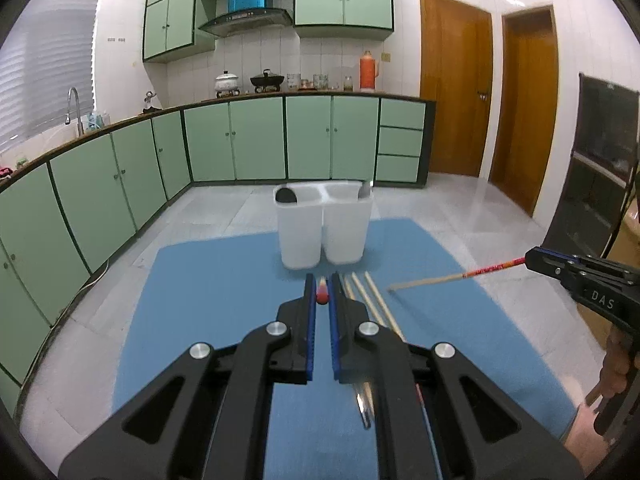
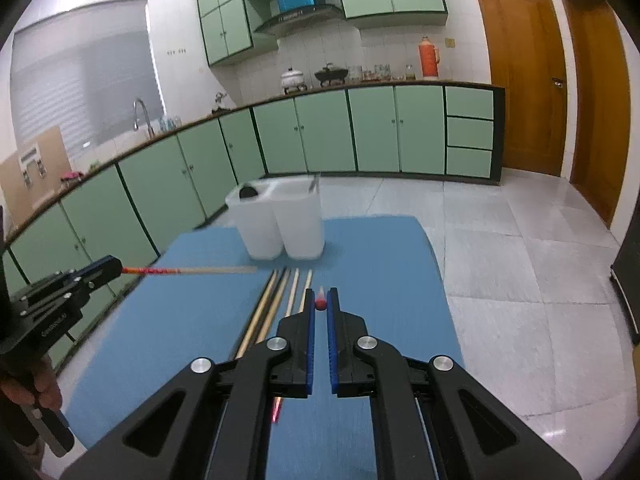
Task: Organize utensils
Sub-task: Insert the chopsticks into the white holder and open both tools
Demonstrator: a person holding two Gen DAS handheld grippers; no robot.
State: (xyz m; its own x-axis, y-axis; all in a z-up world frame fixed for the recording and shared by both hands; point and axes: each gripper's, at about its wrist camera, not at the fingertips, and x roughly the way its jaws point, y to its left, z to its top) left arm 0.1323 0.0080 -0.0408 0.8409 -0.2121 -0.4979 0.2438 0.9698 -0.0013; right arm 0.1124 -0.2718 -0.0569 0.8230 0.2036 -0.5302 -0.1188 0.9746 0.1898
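Blue mat [image 1: 208, 320] covers the table under you, and your left gripper [image 1: 322, 294] reaches out over it, jaws clenched on the red-tipped end of a chopstick [image 1: 322, 295] that points straight away from the camera. Beyond its tips stands the white two-compartment holder [image 1: 324, 236], with a dark utensil [image 1: 286, 196] in its left compartment and a grey handle [image 1: 366, 189] leaning in the right one. Three loose wooden chopsticks [image 1: 370, 300] lie on the mat just right of your left gripper's fingers. At the right edge, your right gripper [image 1: 530, 258] grasps another chopstick [image 1: 448, 278] by its red patterned end, held above the mat and pointing left.

From the right wrist, your right gripper [image 2: 320, 300] is shut tight on the red end of its chopstick [image 2: 320, 303], aimed towards the holder [image 2: 280, 228], which sits at the far end of the mat [image 2: 380, 280]. Four loose chopsticks [image 2: 276, 300] lie on the mat just left of the fingers. At the left edge, your left gripper [image 2: 120, 268] holds its chopstick [image 2: 200, 270] roughly level, the bare tip pointing right and ending in front of the holder's base.
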